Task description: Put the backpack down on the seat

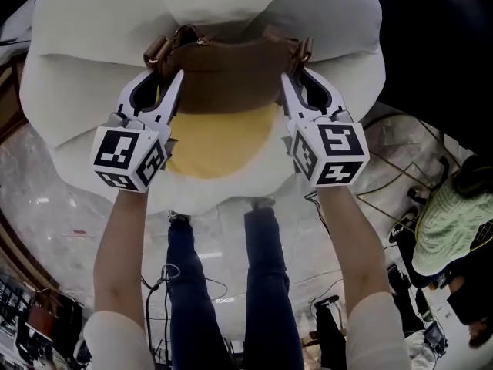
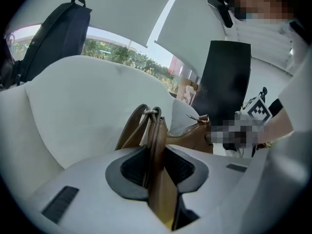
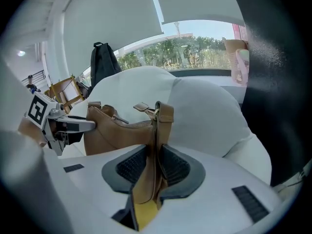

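Clamps the backpack [image 1: 227, 79] at both ends, over the middle of the white seat [image 1: 77, 75]. With the left gripper [image 1: 164, 79], pinches a brown leather tab under a metal ring, pads tight on it. With the right gripper [image 1: 302, 79], bites the matching tab at the other end, just as tight.

Cannot say whether the bag's base rests on the seat's cushion or hangs just above it. Hides that contact under its own body in the head view and behind the jaws in both gripper views. Shows a yellow patch [image 1: 223, 141] below the brown, toward the seat's front edge; cannot tell whether bag panel or something lying on the seat. Loses the seat's back past the top edge of the head view.

In front of the seat: legs in dark jeans [image 1: 192, 284] on a pale glossy floor [image 1: 46, 199], veined like marble. To the seat's right: loose cables [image 1: 400, 168]. Farther right: a person in a green striped top [image 1: 454, 230], half out of frame.

Behind the seat: a dark rucksack [image 3: 103, 62], a wooden chair frame [image 3: 63, 89] off to one side, then a wide window [image 3: 195, 48] onto trees.
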